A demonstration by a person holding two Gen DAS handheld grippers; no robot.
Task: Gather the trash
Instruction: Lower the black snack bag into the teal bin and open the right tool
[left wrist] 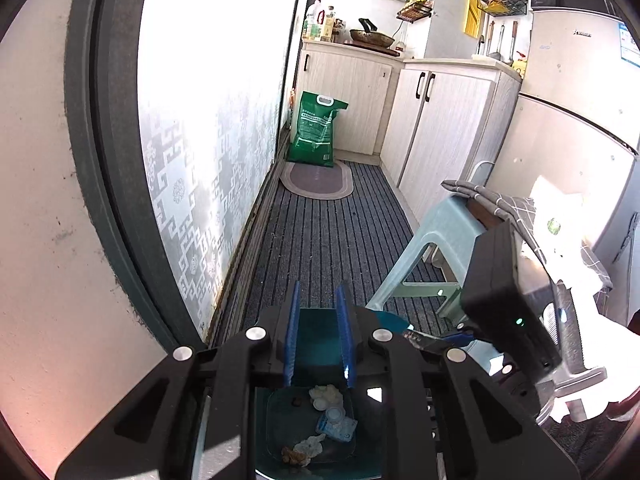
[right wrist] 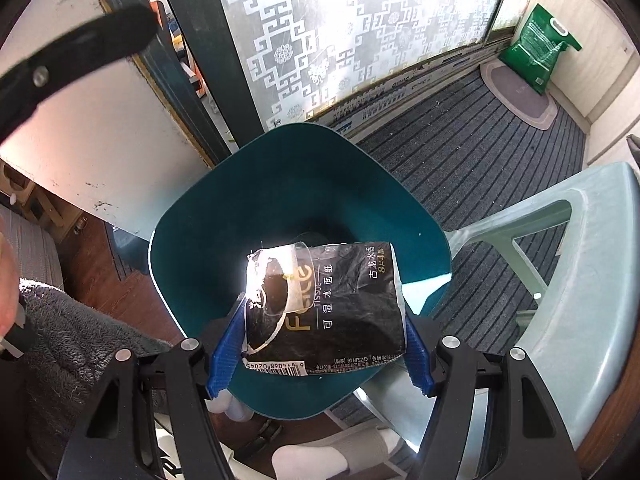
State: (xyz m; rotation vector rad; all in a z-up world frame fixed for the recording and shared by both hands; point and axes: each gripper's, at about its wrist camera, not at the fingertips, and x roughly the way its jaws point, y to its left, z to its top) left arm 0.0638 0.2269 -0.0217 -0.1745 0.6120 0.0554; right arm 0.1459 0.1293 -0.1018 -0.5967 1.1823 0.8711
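**Tissue packet held over the teal bin**

The striped grey carpet (right wrist: 480, 168) runs along a frosted sliding door (right wrist: 352, 40) toward pale cabinets (left wrist: 440, 128), with a fridge (left wrist: 572, 92) at the right edge of the left wrist view. A pale green plastic stool (right wrist: 592, 280) stands just beside the bin, and a green sack (left wrist: 314, 130) leans against the far cabinet behind a small oval mat (left wrist: 318, 180).

The teal trash bin (right wrist: 304, 176) sits on the floor between the door and the stool, its mouth open upward. The right tongs (right wrist: 320, 344) are spread wide and grasp a black tissue packet (right wrist: 344, 304) by its two sides, holding it flat directly above the bin's opening; a torn clear flap on the packet catches bright light.

The left tongs (left wrist: 318, 336) hang over the same bin, their blue fingers (left wrist: 292, 336) parted with nothing between them. Below them, on the bin's floor, lies crumpled trash (left wrist: 326, 420): white tissue wads, a small blue-and-white wrapper and some brown scraps
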